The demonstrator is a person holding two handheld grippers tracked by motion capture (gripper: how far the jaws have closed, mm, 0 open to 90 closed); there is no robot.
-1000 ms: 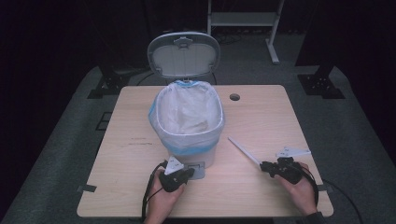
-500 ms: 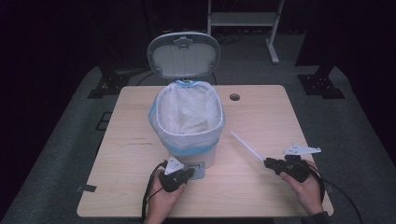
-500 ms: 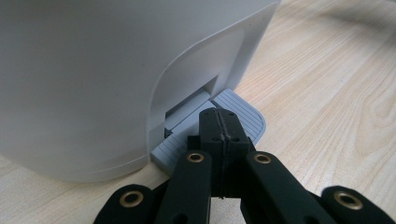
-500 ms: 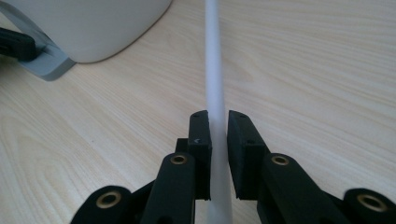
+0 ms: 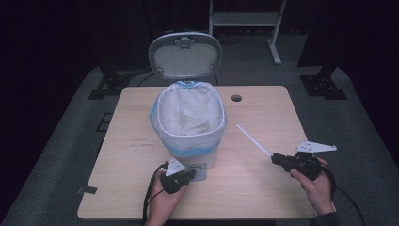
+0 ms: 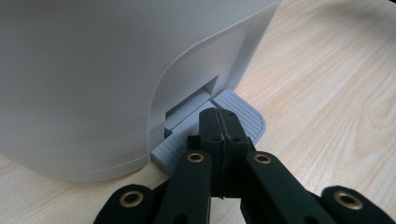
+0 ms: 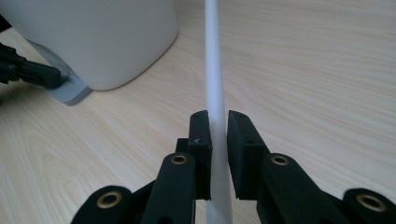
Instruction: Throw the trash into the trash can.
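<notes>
Left gripper [image 6: 219, 122]: your jaws are closed together, tips pressing on the grey ribbed pedal [image 6: 243, 112] of the white plastic bin [image 5: 190, 127].
Right gripper [image 7: 218, 126]: your jaws clamp the long white stick [image 7: 214, 70], held above the wooden table [image 5: 263, 179], right of the bin, pointing toward it.
Bin lid [image 5: 185, 54]: standing open.

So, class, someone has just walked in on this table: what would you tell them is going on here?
A person works with a gripper in each hand at a wooden table. The left gripper, jaws shut, presses on the grey foot pedal of a small white bin, whose lid stands open over a bag-lined inside. The right gripper is shut on a thin white stick that points toward the bin but is not yet over its opening.
</notes>
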